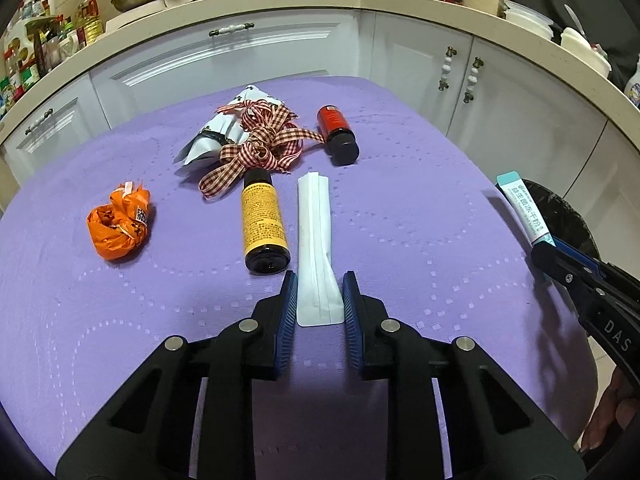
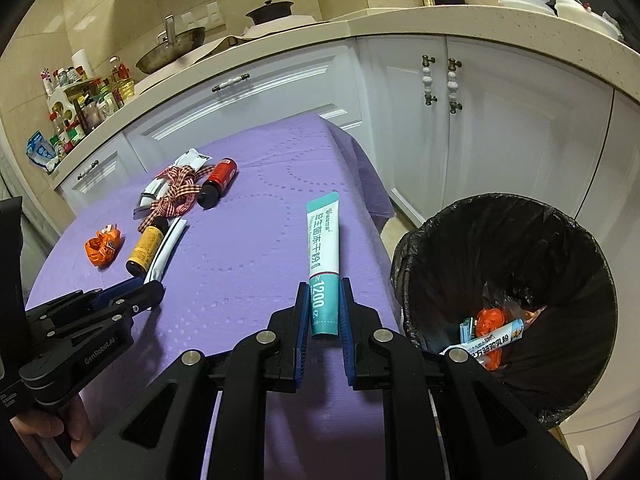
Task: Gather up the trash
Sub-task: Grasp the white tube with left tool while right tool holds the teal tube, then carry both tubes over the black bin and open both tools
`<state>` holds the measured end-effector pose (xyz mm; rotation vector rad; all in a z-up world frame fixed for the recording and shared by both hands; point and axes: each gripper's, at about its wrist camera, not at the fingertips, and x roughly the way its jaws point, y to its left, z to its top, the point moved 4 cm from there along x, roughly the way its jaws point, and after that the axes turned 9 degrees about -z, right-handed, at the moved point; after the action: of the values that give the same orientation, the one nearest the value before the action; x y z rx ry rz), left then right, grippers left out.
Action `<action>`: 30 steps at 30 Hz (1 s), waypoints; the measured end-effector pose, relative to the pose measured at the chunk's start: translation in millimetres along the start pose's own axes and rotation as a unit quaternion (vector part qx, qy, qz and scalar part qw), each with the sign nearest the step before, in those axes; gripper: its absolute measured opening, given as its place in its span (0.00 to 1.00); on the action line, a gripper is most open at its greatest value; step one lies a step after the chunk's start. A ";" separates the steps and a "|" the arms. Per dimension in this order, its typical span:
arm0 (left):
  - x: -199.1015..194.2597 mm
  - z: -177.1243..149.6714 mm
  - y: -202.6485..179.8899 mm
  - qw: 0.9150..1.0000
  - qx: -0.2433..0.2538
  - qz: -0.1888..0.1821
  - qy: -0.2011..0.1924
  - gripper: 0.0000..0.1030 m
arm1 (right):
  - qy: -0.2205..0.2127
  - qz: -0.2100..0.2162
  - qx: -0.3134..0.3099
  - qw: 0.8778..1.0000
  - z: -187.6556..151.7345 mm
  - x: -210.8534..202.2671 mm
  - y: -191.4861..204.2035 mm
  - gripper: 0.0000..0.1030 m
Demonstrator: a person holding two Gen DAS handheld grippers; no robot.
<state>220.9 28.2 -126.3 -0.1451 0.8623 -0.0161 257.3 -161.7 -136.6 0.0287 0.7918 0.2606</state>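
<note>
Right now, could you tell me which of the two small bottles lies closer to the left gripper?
The yellow-labelled bottle, beside the white sachet between the left gripper's fingers; the red-labelled bottle lies farther back, by the checked ribbon.

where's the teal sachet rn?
Held in the right claw, the teal sachet sits over the purple table's right edge, beside the bin.

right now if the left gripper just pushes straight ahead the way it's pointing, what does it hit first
The white sachet: its near end already lies between the open fingers of the left gripper. Pushed on, the left finger would probably graze the yellow-labelled bottle beside it; depth is hard to judge.
</note>
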 end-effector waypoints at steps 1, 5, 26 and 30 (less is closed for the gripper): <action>-0.5 -0.4 0.6 1.000 -0.002 -0.002 -0.001 0.22 | 0.000 0.000 0.000 1.000 -0.1 -0.1 0.1 0.15; -7.4 -1.8 -0.2 1.000 0.000 -0.008 -0.012 0.22 | -0.002 -0.002 0.001 1.000 0.6 -0.4 -0.9 0.15; -27.5 10.8 -86.2 0.991 0.086 -0.086 -0.049 0.22 | -0.041 -0.088 0.058 0.994 3.8 -42.9 -78.5 0.15; -19.0 14.9 -113.9 0.988 0.106 -0.104 -0.043 0.22 | -0.046 -0.112 0.081 0.989 3.4 -47.7 -107.7 0.15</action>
<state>224.9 -81.3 -87.1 -0.0359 0.7501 -0.2947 251.4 -277.3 -114.0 0.1025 0.7154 -0.0184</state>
